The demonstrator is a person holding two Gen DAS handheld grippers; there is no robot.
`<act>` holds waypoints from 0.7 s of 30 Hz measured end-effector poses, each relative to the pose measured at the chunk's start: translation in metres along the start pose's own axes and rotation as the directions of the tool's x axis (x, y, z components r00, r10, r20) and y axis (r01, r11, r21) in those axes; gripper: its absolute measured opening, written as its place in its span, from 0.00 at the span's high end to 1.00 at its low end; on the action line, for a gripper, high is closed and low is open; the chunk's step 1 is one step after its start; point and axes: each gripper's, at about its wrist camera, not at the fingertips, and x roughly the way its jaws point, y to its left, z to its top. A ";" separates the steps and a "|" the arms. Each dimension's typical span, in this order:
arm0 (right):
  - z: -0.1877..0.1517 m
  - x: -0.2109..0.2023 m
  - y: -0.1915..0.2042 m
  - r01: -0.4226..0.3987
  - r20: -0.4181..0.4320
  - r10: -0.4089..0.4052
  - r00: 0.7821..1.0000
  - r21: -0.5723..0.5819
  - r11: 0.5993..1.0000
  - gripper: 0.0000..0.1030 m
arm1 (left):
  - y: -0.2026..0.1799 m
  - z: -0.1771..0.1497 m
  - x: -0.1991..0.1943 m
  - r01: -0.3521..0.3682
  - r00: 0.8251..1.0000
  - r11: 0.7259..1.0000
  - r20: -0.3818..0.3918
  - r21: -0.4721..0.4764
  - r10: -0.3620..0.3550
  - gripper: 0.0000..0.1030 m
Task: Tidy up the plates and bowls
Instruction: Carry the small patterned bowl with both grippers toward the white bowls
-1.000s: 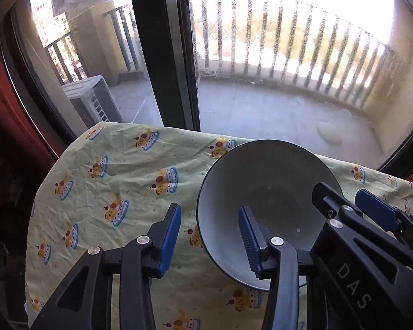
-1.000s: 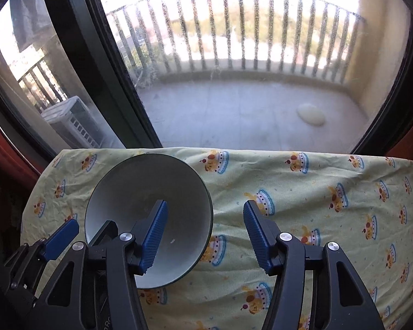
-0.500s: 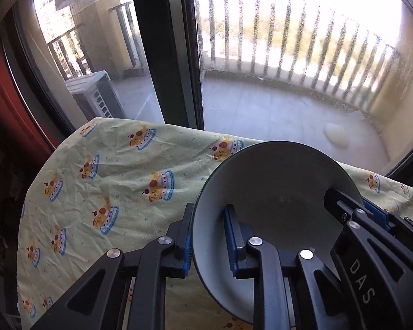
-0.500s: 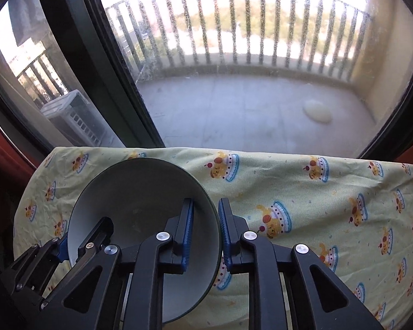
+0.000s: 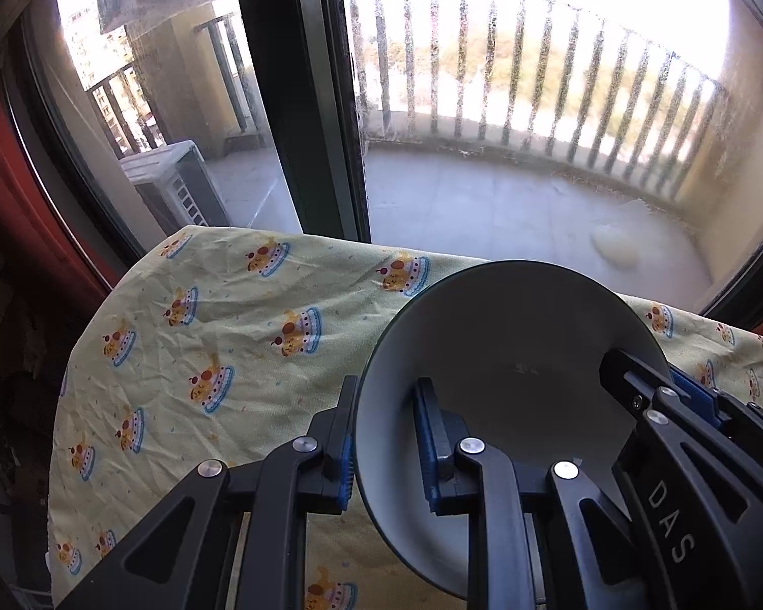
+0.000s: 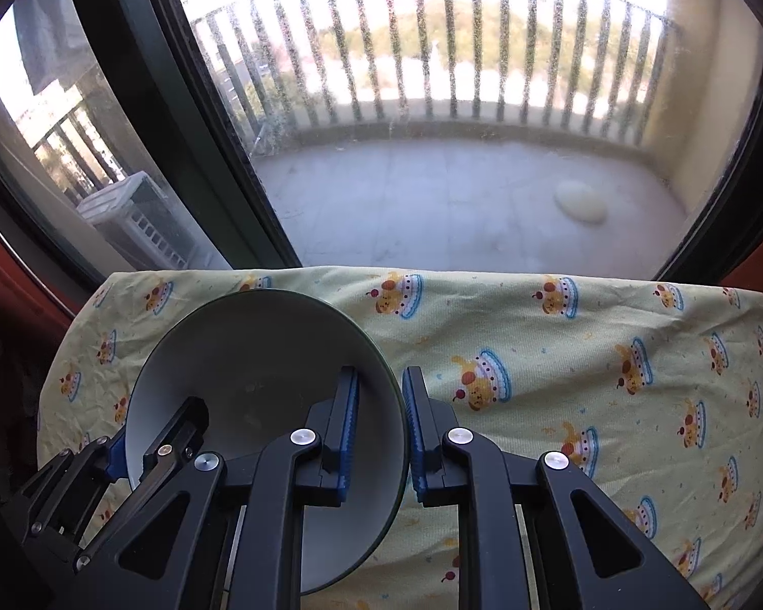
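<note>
A grey bowl with a dark rim [image 5: 508, 356] is held above the yellow patterned tablecloth [image 5: 229, 335]. My left gripper [image 5: 384, 437] is shut on the bowl's left rim, one blue pad inside and one outside. My right gripper [image 6: 379, 427] is shut on the same bowl's right rim [image 6: 259, 371]. Each gripper shows in the other's view: the right one at the bowl's right edge [image 5: 686, 406], the left one at its left edge [image 6: 142, 452]. The bowl looks empty.
The table [image 6: 585, 356] stands against a large window with a dark frame [image 5: 300, 101]. Beyond the glass lie a balcony and railing. The cloth drops off at the left edge [image 5: 61, 406]. No other dishes are in view.
Both grippers went from open to shut on the bowl's rim a second ago. Since then they have risen slightly with the bowl held between them.
</note>
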 end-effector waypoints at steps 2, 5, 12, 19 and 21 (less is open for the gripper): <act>-0.003 -0.009 -0.001 0.008 0.007 -0.008 1.000 0.002 1.000 0.80 | 0.001 -0.002 -0.006 0.011 1.000 1.000 0.001 0.005 -0.011 0.82; -0.008 -0.021 0.000 0.019 0.016 -0.019 1.000 0.009 1.000 0.80 | 0.002 -0.006 -0.017 0.021 1.000 1.000 0.008 0.013 -0.021 0.82; -0.023 -0.058 0.001 0.045 0.043 -0.046 0.998 0.035 0.998 0.80 | 0.009 -0.017 -0.047 0.052 0.998 0.998 0.036 0.047 -0.053 0.82; -0.044 -0.093 0.012 0.072 0.067 -0.076 0.995 0.063 0.995 0.80 | 0.022 -0.033 -0.076 0.083 0.995 0.994 0.047 0.074 -0.087 0.82; -0.051 -0.102 0.015 0.084 0.068 -0.089 0.994 0.069 0.994 0.80 | 0.027 -0.040 -0.084 0.094 0.994 0.992 0.045 0.082 -0.098 0.82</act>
